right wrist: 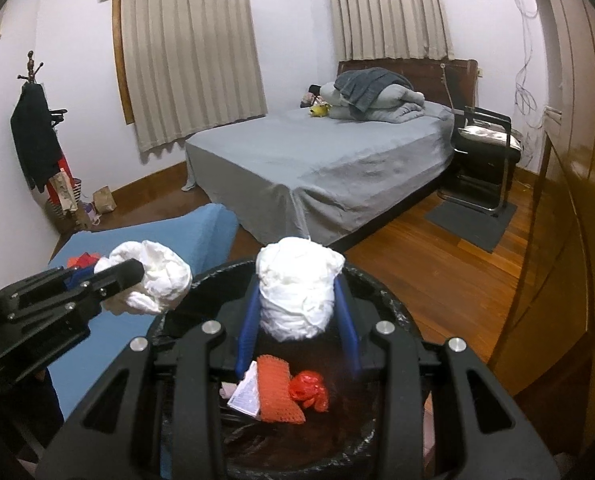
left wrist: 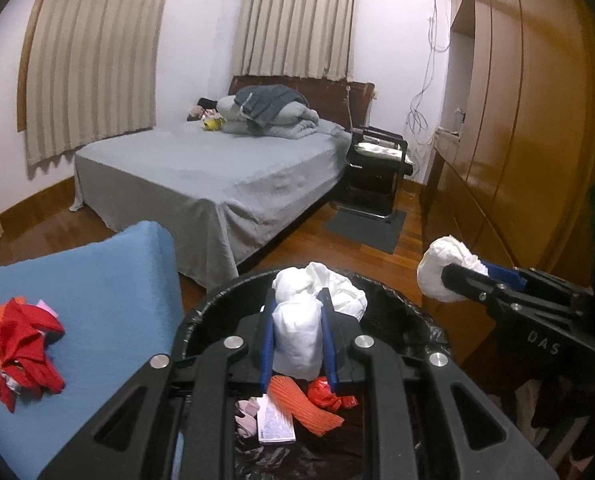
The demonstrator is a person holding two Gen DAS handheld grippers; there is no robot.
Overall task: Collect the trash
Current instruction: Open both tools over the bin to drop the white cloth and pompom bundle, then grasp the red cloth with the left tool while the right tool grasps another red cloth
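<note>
Your left gripper (left wrist: 297,332) and right gripper (right wrist: 297,312) each clench a white tissue wad (left wrist: 297,336) above the bin (left wrist: 201,312), and the right one, toward its three o'clock rim, could drop outside.

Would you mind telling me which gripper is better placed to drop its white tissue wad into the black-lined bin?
Probably left. The left gripper holds its crumpled white tissue wad over the black-lined bin; the right gripper and its wad sit beyond the rim.
</note>
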